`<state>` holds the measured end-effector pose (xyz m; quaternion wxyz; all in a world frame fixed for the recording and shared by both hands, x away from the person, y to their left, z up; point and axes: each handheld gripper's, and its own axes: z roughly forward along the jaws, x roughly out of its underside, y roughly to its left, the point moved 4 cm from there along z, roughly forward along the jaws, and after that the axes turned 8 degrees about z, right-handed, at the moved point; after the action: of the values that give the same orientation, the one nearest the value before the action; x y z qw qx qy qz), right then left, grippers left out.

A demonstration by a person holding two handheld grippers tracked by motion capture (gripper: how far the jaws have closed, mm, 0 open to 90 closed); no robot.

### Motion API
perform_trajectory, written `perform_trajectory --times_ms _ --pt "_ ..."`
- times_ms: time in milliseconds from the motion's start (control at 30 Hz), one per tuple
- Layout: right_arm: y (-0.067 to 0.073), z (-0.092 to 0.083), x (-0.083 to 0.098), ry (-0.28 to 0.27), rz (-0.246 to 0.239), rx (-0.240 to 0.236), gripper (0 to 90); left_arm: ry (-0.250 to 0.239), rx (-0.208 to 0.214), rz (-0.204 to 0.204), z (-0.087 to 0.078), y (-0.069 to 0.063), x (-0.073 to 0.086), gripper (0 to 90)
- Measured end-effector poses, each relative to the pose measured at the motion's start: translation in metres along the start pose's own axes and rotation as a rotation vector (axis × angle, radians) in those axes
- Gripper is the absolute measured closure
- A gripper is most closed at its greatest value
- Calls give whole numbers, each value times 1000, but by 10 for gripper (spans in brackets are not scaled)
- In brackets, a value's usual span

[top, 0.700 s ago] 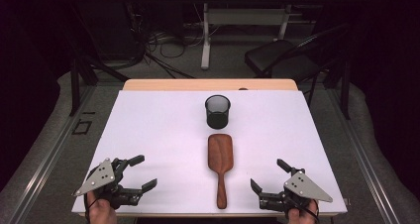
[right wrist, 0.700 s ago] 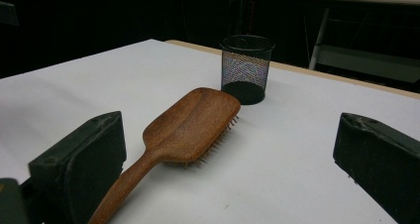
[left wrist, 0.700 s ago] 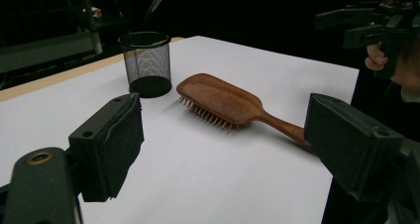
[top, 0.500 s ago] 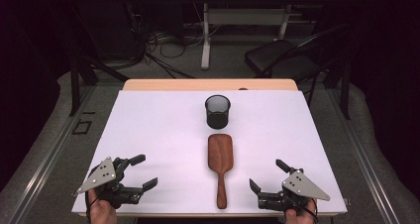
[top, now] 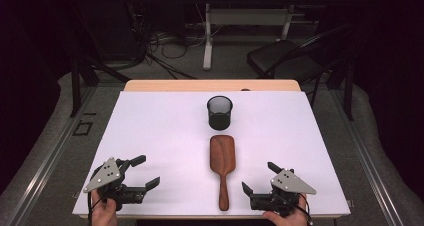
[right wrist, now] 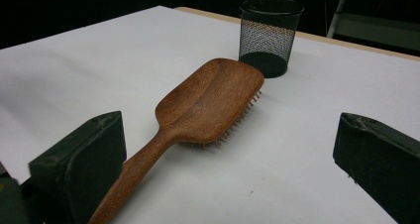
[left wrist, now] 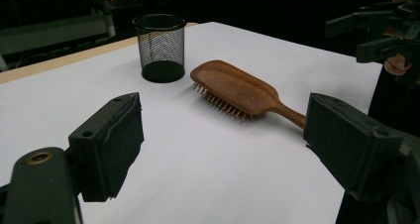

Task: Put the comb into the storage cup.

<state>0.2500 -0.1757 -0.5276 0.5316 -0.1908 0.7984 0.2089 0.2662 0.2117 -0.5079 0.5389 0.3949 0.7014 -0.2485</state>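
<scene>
A wooden hairbrush [top: 222, 158] lies bristles down on the white table [top: 150, 131], handle toward the near edge. Just beyond its head stands a black mesh cup [top: 220, 113], upright. My left gripper [top: 149, 170] rests near the front left corner, open, nothing between its jaws. My right gripper [top: 257, 176] sits at the front right, close beside the brush handle, also open and holding nothing. The left gripper view looks between the open jaws of the left gripper [left wrist: 225, 135] at the brush [left wrist: 233, 87] and cup [left wrist: 159, 46]. In the right gripper view, the brush [right wrist: 208, 102] runs from beside one jaw of the right gripper [right wrist: 228, 159] toward the cup [right wrist: 270, 33].
A strip of bare wood [top: 210, 85] edges the table's far side. Beyond it are a dark chair [top: 285, 61], a desk leg [top: 207, 41] and cables on the floor [top: 165, 51]. White surface spreads wide on both sides of the brush.
</scene>
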Motion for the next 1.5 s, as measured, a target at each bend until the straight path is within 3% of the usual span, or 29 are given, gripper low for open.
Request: perform_trajectory --times_ms 67,100,133,167,200,233,267,300,433,533,600,633,733,1100,1233,1500 --pt "2 1 0 7 -3 4 72 5 0 1 0 0 0 160" --pt "5 3 1 11 -8 6 155 10 2 1 0 0 1 160" --pt "5 3 1 11 -8 6 155 10 2 1 0 0 1 160" --pt "9 6 1 30 -8 -35 266 18 3 2 0 0 2 160" --pt "12 7 1 35 -15 -45 321 18 3 2 0 0 2 160" --pt "12 7 1 35 -15 -45 321 20 -1 0 0 0 2 160" --pt "19 11 2 48 -34 -58 407 19 -3 0 -1 0 2 160" --pt "23 12 2 53 -43 -62 427 14 -5 4 -1 0 2 160" --pt "34 20 0 67 -61 -56 427 12 -4 -2 -2 0 2 160" --pt "38 25 -2 86 -55 -79 433 19 -3 -1 -2 0 3 159" --pt "40 28 -5 108 -49 -67 436 21 1 -4 -1 0 3 160" --pt "42 33 -7 143 -26 -77 489 24 1 -1 -1 0 3 160" --pt "45 39 -7 166 -20 -101 535 27 3 5 0 0 4 160" --pt "71 72 7 309 -76 -170 807 32 3 3 1 0 5 160" --pt "73 78 17 362 -85 -178 884 39 -1 5 0 1 6 160" --pt "68 84 27 444 -74 -164 900 35 -3 0 -1 3 7 160"
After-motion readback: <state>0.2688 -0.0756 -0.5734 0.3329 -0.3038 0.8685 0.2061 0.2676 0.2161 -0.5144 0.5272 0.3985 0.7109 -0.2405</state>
